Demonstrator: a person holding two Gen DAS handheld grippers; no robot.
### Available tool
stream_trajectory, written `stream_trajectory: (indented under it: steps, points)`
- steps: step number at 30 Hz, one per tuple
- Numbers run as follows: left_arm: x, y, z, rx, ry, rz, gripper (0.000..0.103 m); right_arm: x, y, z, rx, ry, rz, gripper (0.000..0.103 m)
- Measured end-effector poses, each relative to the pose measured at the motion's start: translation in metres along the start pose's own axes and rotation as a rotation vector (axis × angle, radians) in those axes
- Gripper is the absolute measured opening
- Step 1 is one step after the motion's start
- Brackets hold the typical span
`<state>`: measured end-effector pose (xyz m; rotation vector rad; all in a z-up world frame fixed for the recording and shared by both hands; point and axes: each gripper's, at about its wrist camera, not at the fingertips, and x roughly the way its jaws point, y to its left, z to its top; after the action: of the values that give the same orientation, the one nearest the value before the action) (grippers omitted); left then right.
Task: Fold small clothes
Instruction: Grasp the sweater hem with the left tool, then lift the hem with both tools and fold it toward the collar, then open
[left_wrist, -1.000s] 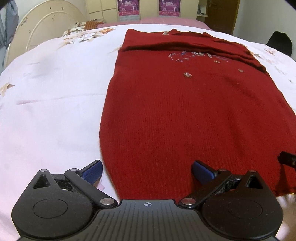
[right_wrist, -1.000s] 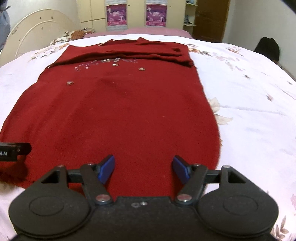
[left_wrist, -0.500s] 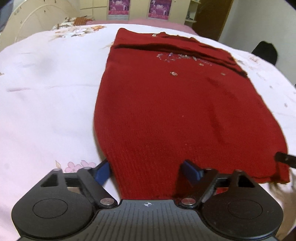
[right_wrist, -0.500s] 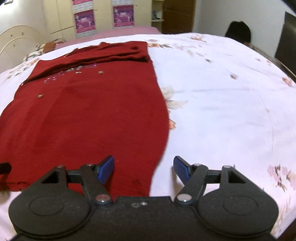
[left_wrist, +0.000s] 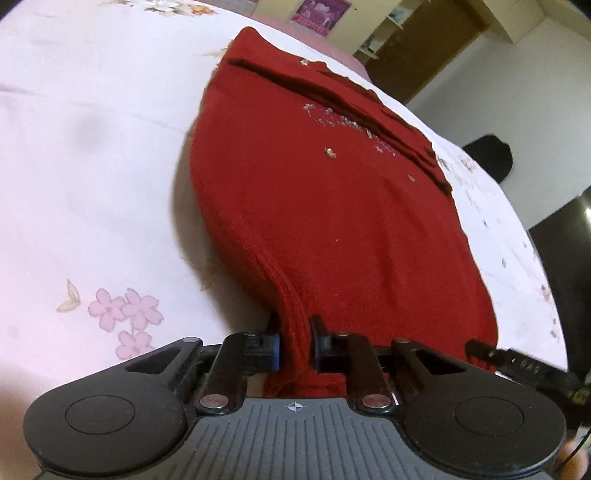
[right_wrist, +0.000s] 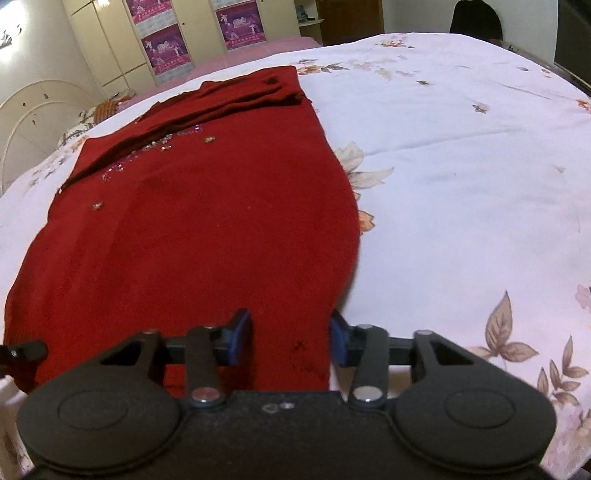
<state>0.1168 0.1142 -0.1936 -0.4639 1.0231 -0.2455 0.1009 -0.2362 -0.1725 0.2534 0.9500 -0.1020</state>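
Soft indoor light fills both views evenly, bright enough to wash the pale floral bedsheet (left_wrist: 92, 155) almost to white, with a faint pink cast. A soft, blurred shadow lies on the sheet just beside the lifted left edge of the dark red knitted garment (left_wrist: 332, 229) in the left wrist view. The red cloth reads deep and saturated, its knit ribs sharp near the lens and smeared farther off. Fisheye distortion bows the bed into a dome and darkens the frame corners. In the right wrist view the garment's right edge (right_wrist: 351, 236) shows motion blur, and the purple wall posters (right_wrist: 164, 48) are soft.
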Motion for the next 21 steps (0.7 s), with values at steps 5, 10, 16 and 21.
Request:
stream_trajectory:
  steps: [5,10,16,21]
  points:
    - [0.003,-0.003,0.005,0.036,0.006,0.004,0.010,0.001,-0.003,0.004,-0.004,0.038,0.032,0.040]
    - [0.000,-0.017,0.018,0.107,-0.028,-0.011,0.007,0.000,-0.005,0.009,0.003,0.088,0.075,0.005]
    - [-0.008,-0.033,0.050,0.171,-0.119,-0.013,0.007,-0.008,-0.011,0.027,0.055,0.076,0.189,0.005]
    - [-0.006,-0.044,0.092,0.191,-0.194,-0.024,0.005,-0.012,-0.001,0.063,0.060,-0.014,0.245,0.005]
